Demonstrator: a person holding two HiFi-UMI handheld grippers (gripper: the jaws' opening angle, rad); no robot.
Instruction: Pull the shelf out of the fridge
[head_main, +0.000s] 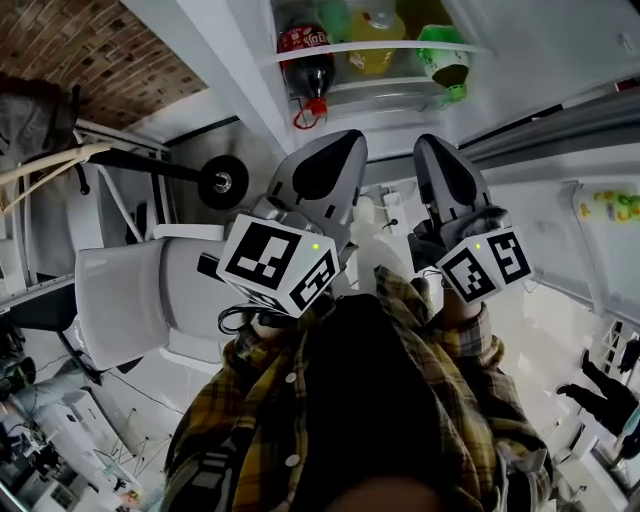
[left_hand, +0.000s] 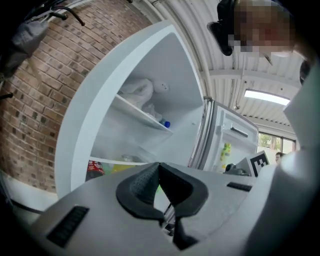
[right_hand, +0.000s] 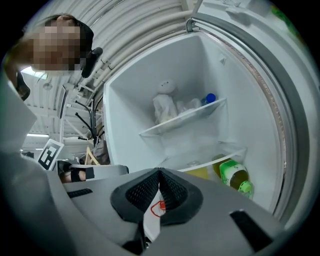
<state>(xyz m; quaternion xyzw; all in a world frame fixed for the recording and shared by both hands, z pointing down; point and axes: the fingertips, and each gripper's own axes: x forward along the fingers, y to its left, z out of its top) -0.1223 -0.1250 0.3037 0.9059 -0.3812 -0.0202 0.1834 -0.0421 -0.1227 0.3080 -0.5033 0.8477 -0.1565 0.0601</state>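
Clenched empty, left gripper (head_main: 348, 138) and right gripper (head_main: 428, 142) hover below the upper-centre shelf (head_main: 340, 49): approach step, I judge, next needing jaws opened onto its rim.

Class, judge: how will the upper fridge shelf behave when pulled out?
Probably stiff: the upper shelf is a thin flat panel, straight under its load. Likely weighted: a white bag and a blue-capped bottle sit on it. They may slide.

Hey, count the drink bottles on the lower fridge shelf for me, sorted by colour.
Dark cola bottle with a red label: 1
Yellow bottle: 1
Green bottle: 1
Total: 3 that show clearly
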